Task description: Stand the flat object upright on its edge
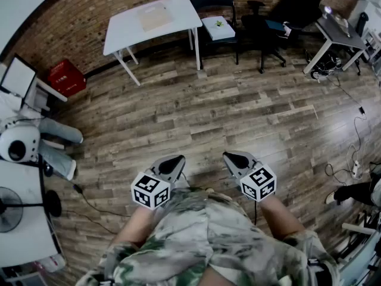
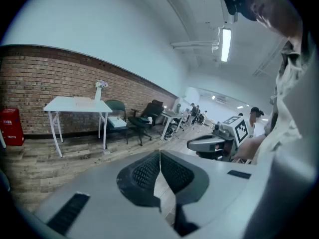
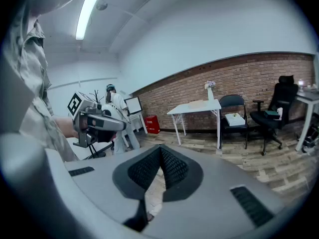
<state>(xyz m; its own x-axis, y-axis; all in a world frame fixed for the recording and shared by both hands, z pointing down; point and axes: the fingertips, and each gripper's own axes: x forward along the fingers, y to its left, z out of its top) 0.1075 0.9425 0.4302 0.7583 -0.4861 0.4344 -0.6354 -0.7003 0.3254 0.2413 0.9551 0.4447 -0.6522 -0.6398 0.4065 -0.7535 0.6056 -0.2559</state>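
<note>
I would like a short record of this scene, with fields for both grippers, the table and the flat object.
left gripper: shut, empty, held over the floor
right gripper: shut, empty, beside the left one
table: white, far ahead, by the brick wall
flat object: tan, lying flat on the table
task: not yet begun

The right gripper's (image 3: 160, 149) jaws meet tip to tip with nothing between them, above a wooden floor (image 3: 259, 166). The left gripper (image 3: 121, 126) is at the left. A white table (image 3: 197, 107) stands by the brick wall (image 3: 249, 78), with a vase (image 3: 210, 92) at its right end.
</note>
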